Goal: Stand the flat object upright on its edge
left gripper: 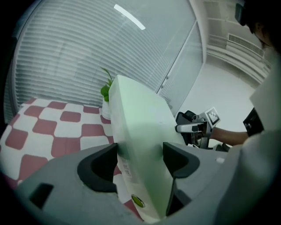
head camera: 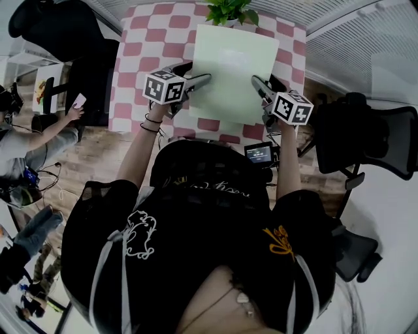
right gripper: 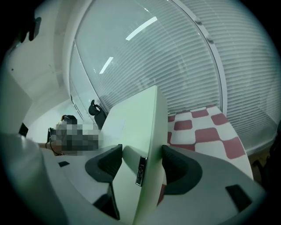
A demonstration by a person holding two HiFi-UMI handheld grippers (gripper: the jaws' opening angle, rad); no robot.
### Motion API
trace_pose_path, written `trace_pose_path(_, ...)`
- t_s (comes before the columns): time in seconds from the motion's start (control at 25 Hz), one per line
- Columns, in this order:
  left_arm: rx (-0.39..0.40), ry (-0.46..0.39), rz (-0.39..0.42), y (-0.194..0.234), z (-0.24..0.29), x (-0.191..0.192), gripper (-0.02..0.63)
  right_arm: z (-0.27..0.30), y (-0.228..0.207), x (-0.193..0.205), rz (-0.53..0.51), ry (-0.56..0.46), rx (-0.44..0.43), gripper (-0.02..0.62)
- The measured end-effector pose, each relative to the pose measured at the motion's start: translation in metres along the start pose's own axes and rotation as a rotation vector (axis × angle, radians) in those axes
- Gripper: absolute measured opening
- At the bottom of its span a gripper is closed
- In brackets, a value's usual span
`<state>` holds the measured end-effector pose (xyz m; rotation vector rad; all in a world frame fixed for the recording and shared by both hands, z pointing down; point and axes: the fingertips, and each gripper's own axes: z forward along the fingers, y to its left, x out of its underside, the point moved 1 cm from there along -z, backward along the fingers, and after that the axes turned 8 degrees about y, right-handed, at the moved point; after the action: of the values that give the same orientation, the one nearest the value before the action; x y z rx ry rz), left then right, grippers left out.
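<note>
Gripping a pale green flat object [head camera: 232, 72] from both sides, the two hand-held grippers meet over a table covered with a red-and-white checked cloth [head camera: 147, 42]. The left gripper [head camera: 202, 79] clamps the object's left edge and the right gripper [head camera: 258, 83] clamps its right edge; each carries a marker cube, left [head camera: 164, 87] and right [head camera: 292, 107].

Left gripper view: both dark jaws press against the object [left gripper: 140, 140], one on each broad face. The object stands tilted between them, and a round green sticker [left gripper: 137, 201] and a printed label [left gripper: 125, 169] show on its narrow side. The opposite gripper [left gripper: 193, 127] appears beyond its far edge.

Right gripper view: the jaws are likewise closed on the object [right gripper: 140, 123], with a small dark label [right gripper: 140, 170] on the narrow side facing the camera.

From the head view the broad face slopes away from the person, its far edge close to a potted plant [head camera: 230, 10] at the table's far end. Whether that far edge touches the cloth cannot be told. White slatted blinds [right gripper: 184, 66] rise behind the table.
</note>
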<state>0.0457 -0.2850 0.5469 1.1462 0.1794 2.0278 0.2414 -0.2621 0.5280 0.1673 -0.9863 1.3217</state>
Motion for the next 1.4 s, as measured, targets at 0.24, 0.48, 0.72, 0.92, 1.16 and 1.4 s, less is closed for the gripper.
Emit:
trace_pose_path(0.24, -0.102, -0.036, 0.16, -0.011, -0.022, -0.029, 0.33, -0.016, 0.019, -0.031, -0.144, -0.057, 0.038, 0.279)
trace_pose_path(0.48, -0.241, -0.058, 0.336, -0.014, -0.044, -0.057, 0.324, -0.023, 0.036, -0.057, -0.28, -0.113, 0.1, 0.273)
trace_pose_path(0.72, -0.347, -0.115, 0.414, -0.008, -0.068, -0.082, 0.314, -0.024, 0.057, -0.088, -0.382, -0.19, 0.144, 0.267)
trace_pose_path(0.92, -0.459, -0.16, 0.417, 0.008, -0.083, -0.089, 0.311, -0.011, 0.073, -0.106, -0.469, -0.213, 0.168, 0.264)
trace_pose_path(1.16, -0.569, -0.135, 0.419, 0.032, -0.094, -0.085, 0.308, 0.016, 0.084, -0.113, -0.554, -0.185, 0.194, 0.261)
trace_pose_path(1.4, -0.624, -0.116, 0.392, 0.056, -0.102, -0.075, 0.305, 0.047, 0.092, -0.111, -0.548, -0.147, 0.182, 0.258)
